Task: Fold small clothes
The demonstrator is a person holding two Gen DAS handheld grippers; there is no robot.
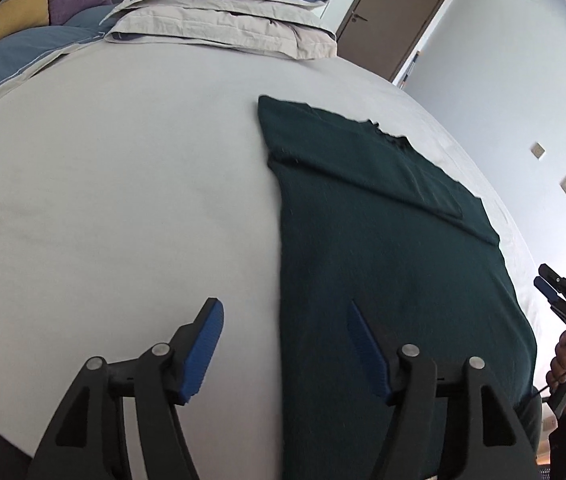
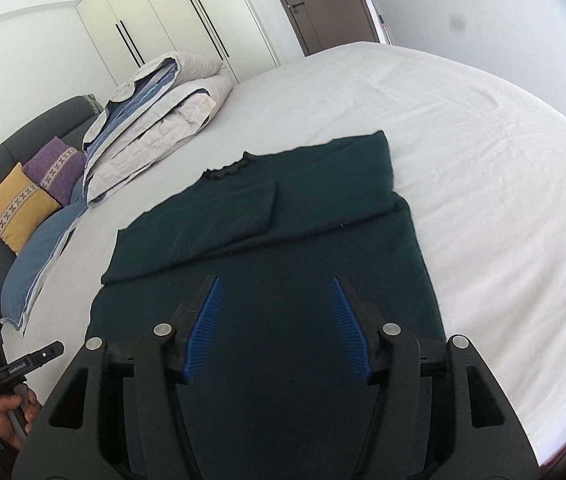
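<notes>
Here, with the dark green sweater (image 2: 267,264) lying sleeves-folded at centre frame on the white bed (image 2: 483,140), the left gripper (image 1: 283,344) and right gripper (image 2: 275,320), both spread and empty, should probably pinch its near hem corners evenly.

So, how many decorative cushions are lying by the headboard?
2. The square yellow cushion with a patterned band leans on the dark grey headboard, and the purple cushion with the same band sits right beside it, next to the folded duvet. Others may be hidden.
</notes>
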